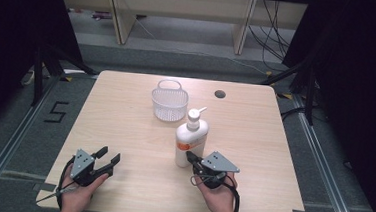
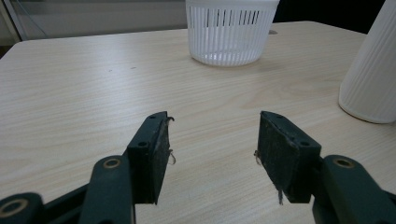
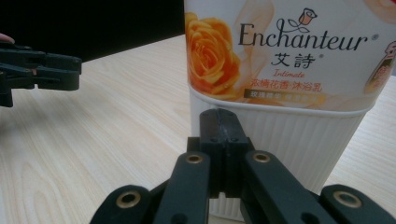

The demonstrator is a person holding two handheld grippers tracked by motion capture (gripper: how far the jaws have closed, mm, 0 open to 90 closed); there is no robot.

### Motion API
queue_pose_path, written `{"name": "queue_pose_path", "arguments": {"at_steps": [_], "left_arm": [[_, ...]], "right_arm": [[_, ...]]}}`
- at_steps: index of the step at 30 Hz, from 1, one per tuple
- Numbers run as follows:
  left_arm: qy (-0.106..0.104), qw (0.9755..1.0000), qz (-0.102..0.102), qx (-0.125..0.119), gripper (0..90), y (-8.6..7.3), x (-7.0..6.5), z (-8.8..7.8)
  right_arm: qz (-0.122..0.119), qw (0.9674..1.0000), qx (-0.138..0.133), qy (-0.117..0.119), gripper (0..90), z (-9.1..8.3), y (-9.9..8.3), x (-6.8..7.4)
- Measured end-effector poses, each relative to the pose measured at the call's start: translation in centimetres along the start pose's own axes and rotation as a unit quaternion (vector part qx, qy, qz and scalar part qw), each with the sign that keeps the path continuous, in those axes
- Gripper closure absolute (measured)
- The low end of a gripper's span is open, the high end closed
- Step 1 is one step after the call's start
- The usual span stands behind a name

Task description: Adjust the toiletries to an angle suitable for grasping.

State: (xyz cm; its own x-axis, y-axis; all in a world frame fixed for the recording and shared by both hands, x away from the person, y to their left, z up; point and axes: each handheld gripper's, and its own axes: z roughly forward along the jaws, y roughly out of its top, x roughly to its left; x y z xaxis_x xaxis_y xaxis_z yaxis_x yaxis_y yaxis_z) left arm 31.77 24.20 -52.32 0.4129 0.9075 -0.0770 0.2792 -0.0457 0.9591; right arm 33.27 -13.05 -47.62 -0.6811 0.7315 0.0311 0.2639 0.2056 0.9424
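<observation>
A white pump bottle (image 1: 191,140) with an orange rose label stands upright near the table's middle, its ribbed base (image 3: 285,140) close in front of my right gripper (image 3: 219,116). That right gripper (image 1: 191,158) is shut with nothing in it, its tips almost at the bottle's lower side. A white slatted basket (image 1: 170,101) with a handle stands behind the bottle, and its wall (image 2: 229,32) rises at the top of the left gripper view. My left gripper (image 1: 109,156) rests open near the front left, jaws wide over bare wood (image 2: 212,140). The bottle's edge (image 2: 371,79) stands at its right.
The wooden table (image 1: 124,121) has a round cable hole (image 1: 220,94) at the back right. Dark curtains flank both sides. Cables and shelf legs lie on the floor beyond the far edge. The other gripper's black fingers (image 3: 42,70) reach in at the left of the right gripper view.
</observation>
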Motion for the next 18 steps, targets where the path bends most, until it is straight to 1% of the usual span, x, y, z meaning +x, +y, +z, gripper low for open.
{"name": "queue_pose_path", "arguments": {"at_steps": [1,2,3,6,8,9,10,11,14,15,18], "left_arm": [[-0.001,1.0,0.0,0.0,43.3,0.0,-0.01,0.01],[0.0,1.0,0.001,0.0,43.3,0.0,-0.02,0.01],[0.0,1.0,0.001,0.0,43.3,0.0,-0.04,0.01],[0.0,1.0,0.003,0.001,43.3,0.0,-0.03,0.0],[0.0,1.0,0.001,0.0,43.2,0.0,-0.03,0.0],[-0.001,1.0,0.001,0.0,43.2,0.0,-0.02,0.0],[-0.001,1.0,0.0,-0.001,43.2,0.0,-0.02,0.0],[-0.002,1.0,0.0,-0.002,43.2,-0.01,-0.01,0.03],[-0.003,1.0,0.001,-0.004,43.1,-0.03,0.02,0.06],[-0.003,1.0,0.001,-0.004,43.1,-0.03,0.03,0.04],[-0.003,1.0,0.001,-0.004,43.1,-0.03,0.04,0.03]], "right_arm": [[-0.011,0.9999,-0.004,-0.005,90.0,0.09,0.06,-0.13],[-0.013,0.9999,-0.006,-0.004,90.0,0.16,0.08,-0.17],[-0.002,1.0,0.001,-0.003,90.0,0.11,0.09,-0.01],[-0.002,1.0,-0.004,-0.003,90.0,0.34,0.1,-0.07],[-0.001,1.0,-0.006,0.001,90.0,0.46,0.1,-0.08],[0.006,1.0,0.0,-0.005,90.0,0.42,0.1,0.0],[0.006,1.0,0.0,-0.005,90.0,0.42,0.1,0.0],[0.0,1.0,0.0,-0.005,89.5,0.49,0.08,-0.03],[0.005,1.0,0.001,-0.004,87.7,0.47,0.05,0.04],[-0.009,1.0,-0.002,-0.004,85.4,0.36,0.07,-0.05],[-0.003,1.0,0.0,0.0,83.1,0.18,0.09,0.05]]}}
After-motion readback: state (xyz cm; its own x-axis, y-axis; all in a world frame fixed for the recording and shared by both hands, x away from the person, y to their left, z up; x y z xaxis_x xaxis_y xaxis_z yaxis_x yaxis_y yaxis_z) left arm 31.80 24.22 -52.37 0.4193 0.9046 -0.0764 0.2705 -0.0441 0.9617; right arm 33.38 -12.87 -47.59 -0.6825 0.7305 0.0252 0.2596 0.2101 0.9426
